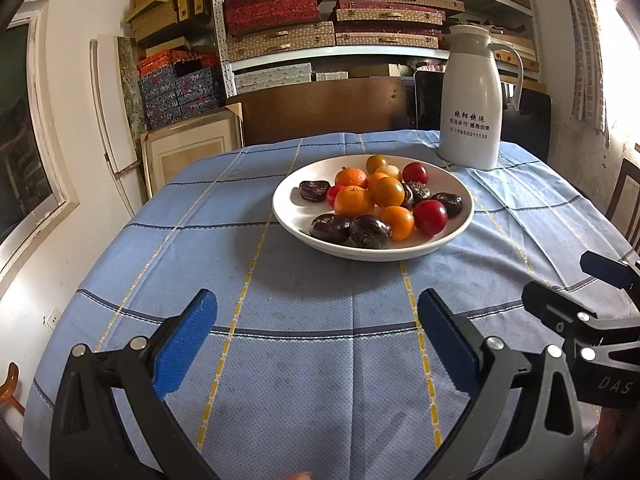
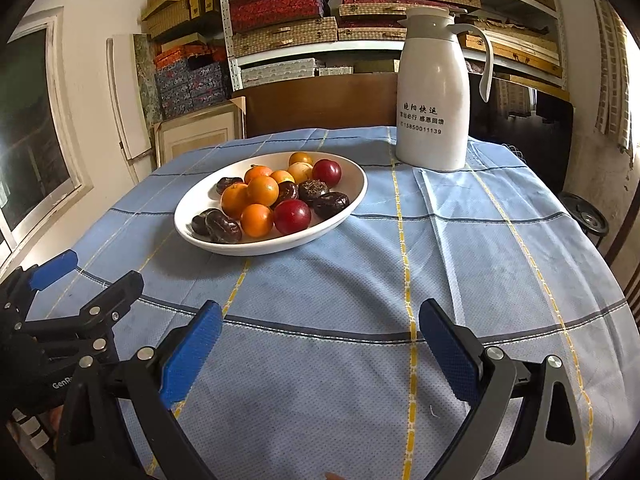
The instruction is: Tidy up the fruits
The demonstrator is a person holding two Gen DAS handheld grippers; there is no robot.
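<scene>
The left gripper [image 1: 318, 344] is held wide open above the near part of the counter, its two blue-padded fingers [image 1: 186, 344] spread well apart with nothing between them but cloth. The right gripper [image 2: 320, 346] is likewise spread wide and empty, hovering over the same near stretch of the counter. Each gripper is seen at the edge of the other's view: the right one at the lower right of the left wrist view, the left one at the lower left of the right wrist view, so the two are placed side by side and apart.

The counter [image 1: 304, 312] is covered by a light blue cloth crossed with dark blue and yellow lines. Farther out, well ahead of both grippers, a white plate [image 1: 288, 216] is set on the cloth. The fruits are piled in it: oranges [image 1: 354, 200], red plums [image 1: 430, 218] and dark, wrinkled brownish fruits [image 1: 370, 232], all heaped together and touching one another, with one dark fruit lying a little apart at the plate's far left. From the right wrist view the plate [image 2: 192, 208] is seen to the left of centre.

Beyond the plate, near the far edge of the counter, a white thermos jug [image 1: 470, 104] with a handle and printed characters is stood upright. Behind the counter a shelving unit [image 1: 280, 36] stacked with patterned boxes is seen against the wall.
</scene>
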